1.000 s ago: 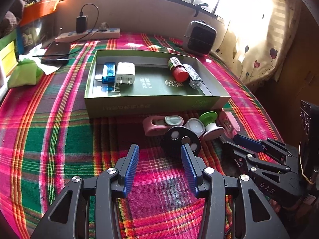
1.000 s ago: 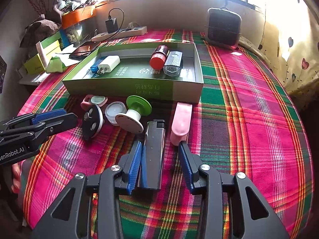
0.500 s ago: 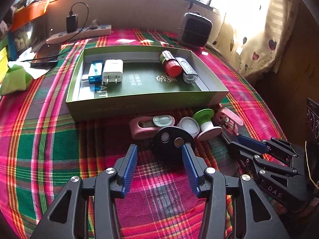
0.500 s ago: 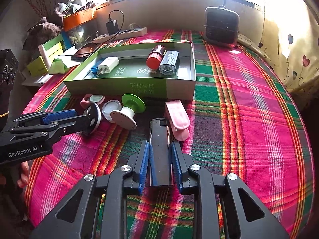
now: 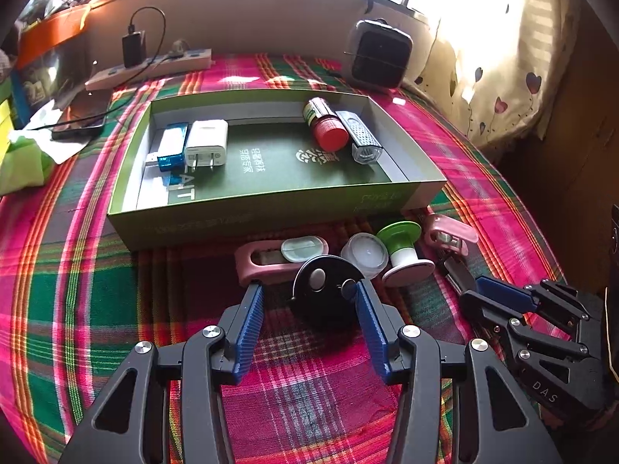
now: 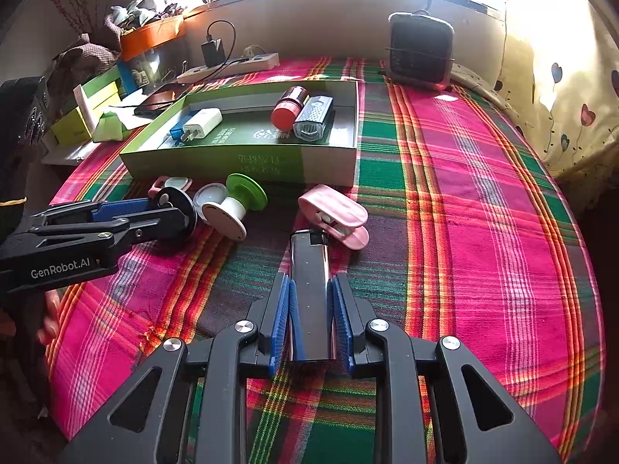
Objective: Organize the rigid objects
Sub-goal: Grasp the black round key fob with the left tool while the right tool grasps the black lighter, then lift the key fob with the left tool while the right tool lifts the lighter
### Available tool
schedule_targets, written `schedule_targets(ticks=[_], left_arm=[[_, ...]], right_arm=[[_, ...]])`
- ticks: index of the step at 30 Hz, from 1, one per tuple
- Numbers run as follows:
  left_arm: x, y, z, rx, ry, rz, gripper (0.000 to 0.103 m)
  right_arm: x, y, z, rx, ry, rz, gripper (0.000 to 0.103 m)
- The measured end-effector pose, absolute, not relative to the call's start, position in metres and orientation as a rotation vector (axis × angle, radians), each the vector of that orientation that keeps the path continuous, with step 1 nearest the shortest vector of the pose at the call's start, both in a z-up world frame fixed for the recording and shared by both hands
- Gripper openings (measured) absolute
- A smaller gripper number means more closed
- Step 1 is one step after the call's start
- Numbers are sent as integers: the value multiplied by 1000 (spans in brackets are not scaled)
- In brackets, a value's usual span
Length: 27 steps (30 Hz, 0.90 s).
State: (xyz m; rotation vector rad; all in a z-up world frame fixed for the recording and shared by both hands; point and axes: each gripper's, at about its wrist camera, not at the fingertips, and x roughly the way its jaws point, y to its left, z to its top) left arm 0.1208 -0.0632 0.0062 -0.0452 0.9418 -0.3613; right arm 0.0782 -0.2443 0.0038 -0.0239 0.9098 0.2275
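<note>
The right gripper [image 6: 309, 309] grips the stiff, slick lighter [image 6: 309, 290] mid-body (probably light), while the left gripper [image 5: 309, 309], opening, straddles the black disc [image 5: 325, 290].

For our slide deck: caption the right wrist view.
Right tool clamps a long black metallic lighter on plaid cloth.

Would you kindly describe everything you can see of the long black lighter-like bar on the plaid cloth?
The black bar is a slim, glossy rectangular block, seemingly metal or hard plastic, with a small lighter-coloured window at its far end. It lies flat on the plaid cloth, pointing towards the green box. The right hand-held gripper is shut on its near half, blue pads pressing both long sides. Its far end lies right next to the pink clip; contact is unclear.
</note>
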Motion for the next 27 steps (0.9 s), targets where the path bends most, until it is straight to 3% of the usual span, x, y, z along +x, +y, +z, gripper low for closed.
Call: schedule_targets(ticks=[9, 18, 27], left_arm=[[122, -66, 6, -48, 933, -350, 47], [122, -64, 7, -68, 932, -364, 29], [121, -60, 7, -82, 929, -364, 29]], right_arm=[[78, -247, 4, -13, 910, 233, 24], [78, -247, 4, -18, 910, 231, 24], [77, -246, 4, -19, 910, 230, 24]])
